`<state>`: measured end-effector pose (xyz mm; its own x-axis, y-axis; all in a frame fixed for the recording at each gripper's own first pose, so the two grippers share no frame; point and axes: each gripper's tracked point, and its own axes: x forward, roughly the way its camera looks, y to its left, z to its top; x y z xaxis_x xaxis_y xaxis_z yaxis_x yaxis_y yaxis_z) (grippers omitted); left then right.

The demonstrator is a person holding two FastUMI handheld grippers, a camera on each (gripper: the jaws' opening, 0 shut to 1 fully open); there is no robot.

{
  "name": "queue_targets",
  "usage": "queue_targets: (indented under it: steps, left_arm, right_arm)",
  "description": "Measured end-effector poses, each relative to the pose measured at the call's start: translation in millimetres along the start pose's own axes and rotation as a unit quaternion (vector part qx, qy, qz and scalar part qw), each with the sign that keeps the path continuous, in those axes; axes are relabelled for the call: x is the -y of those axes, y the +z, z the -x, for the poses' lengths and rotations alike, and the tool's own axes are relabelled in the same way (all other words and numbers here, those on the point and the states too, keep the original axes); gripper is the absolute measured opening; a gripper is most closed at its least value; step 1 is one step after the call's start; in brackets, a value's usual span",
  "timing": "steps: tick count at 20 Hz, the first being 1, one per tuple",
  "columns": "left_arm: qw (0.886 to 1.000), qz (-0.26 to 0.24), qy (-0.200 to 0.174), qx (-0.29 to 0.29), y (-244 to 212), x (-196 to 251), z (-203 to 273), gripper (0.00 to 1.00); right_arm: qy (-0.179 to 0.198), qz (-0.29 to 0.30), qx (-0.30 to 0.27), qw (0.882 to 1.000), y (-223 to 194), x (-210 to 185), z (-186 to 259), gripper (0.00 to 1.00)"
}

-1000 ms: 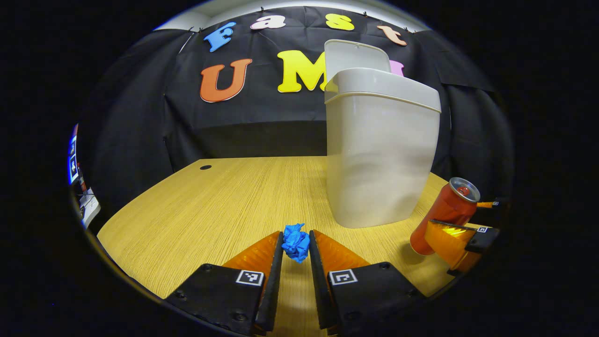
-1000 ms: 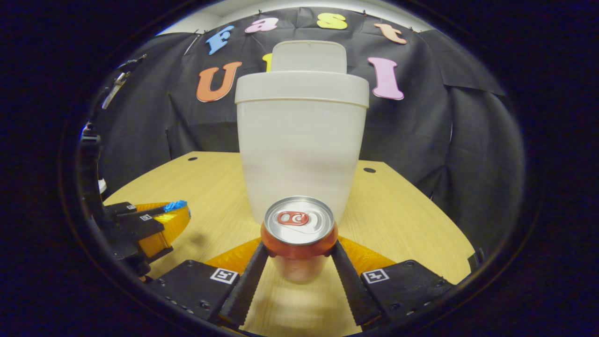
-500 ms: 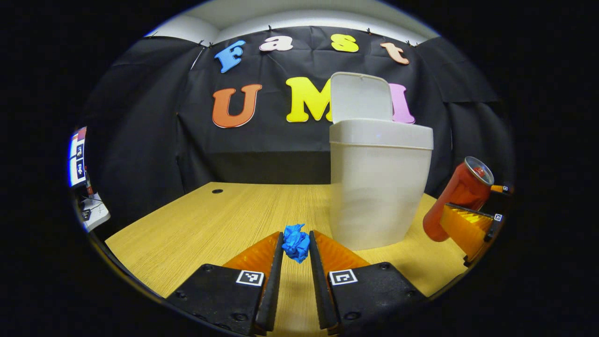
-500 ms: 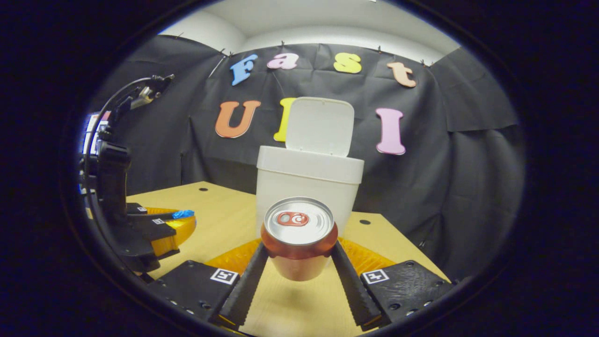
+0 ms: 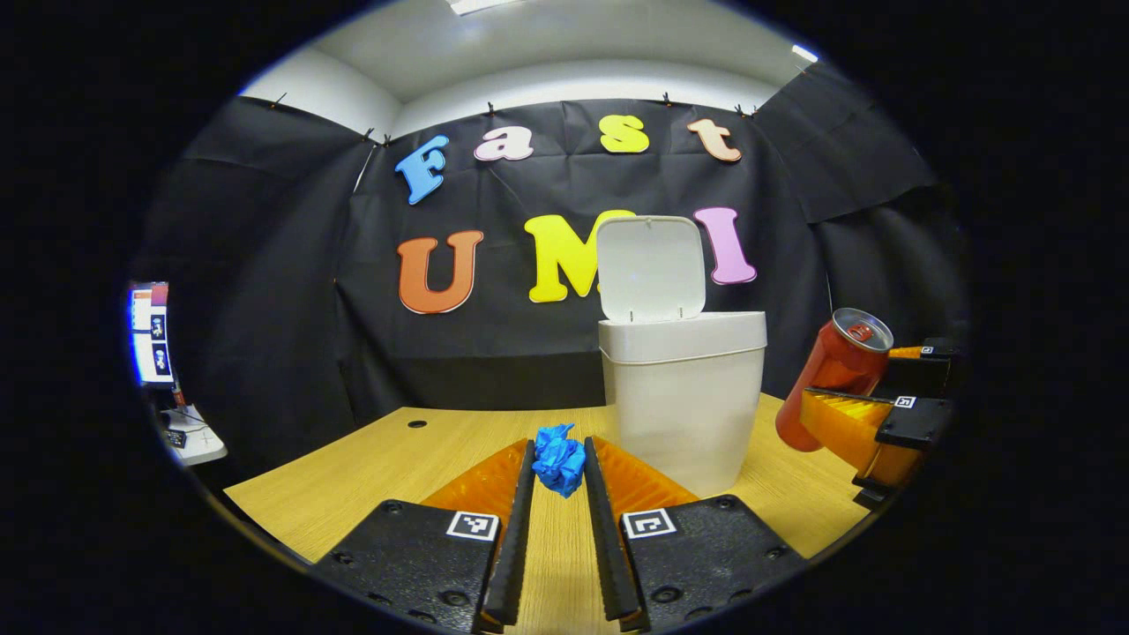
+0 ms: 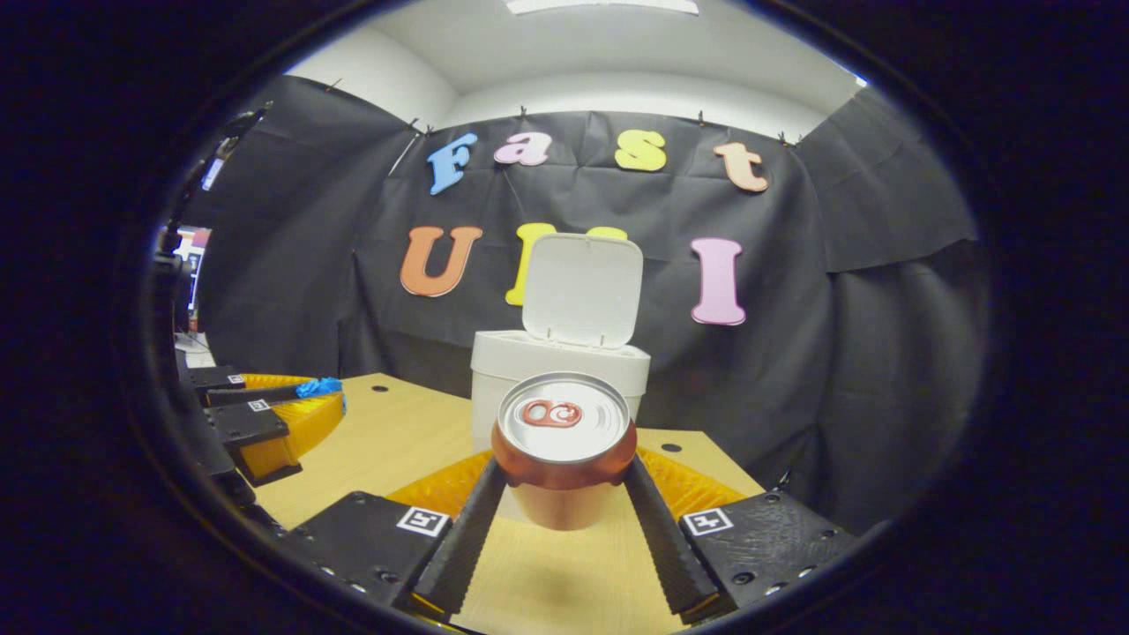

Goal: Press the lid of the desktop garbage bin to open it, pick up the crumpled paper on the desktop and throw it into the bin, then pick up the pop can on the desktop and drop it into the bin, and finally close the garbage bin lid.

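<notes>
The crumpled paper (image 5: pixel 559 460) sits pinched between the fingers of the left hand-held gripper (image 5: pixel 559 472), lifted clear of the surface (image 5: pixel 370 467). The pop can (image 6: pixel 564 445) is clamped in the right hand-held gripper (image 6: pixel 564 494), also raised. Beyond both, farther back on the surface, stands the garbage bin (image 5: pixel 681 397), its lid (image 5: pixel 651 267) tipped up and open. As I judge it, the risk lies in the two loads reaching the bin mouth together: the hand-held grippers could collide there, or the light paper could be released early and fall beside the bin.
</notes>
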<state>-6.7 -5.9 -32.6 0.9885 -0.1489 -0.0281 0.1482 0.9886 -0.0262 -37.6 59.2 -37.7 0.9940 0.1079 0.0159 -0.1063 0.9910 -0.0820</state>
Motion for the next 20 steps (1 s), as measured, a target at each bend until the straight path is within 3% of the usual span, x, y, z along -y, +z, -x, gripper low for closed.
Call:
queue_targets:
  steps: [12,20]
  left_arm:
    - [1.000,0.010,-0.005,0.008,16.2,-1.0,-6.1,0.38]
    - [0.999,0.030,-0.017,0.009,31.4,4.4,-44.7,0.37]
  right_arm:
    - [0.009,-0.018,-0.012,1.000,-3.3,3.2,-2.9,0.81]
    - [0.015,-0.018,-0.027,0.999,-12.0,0.9,-9.1,0.81]
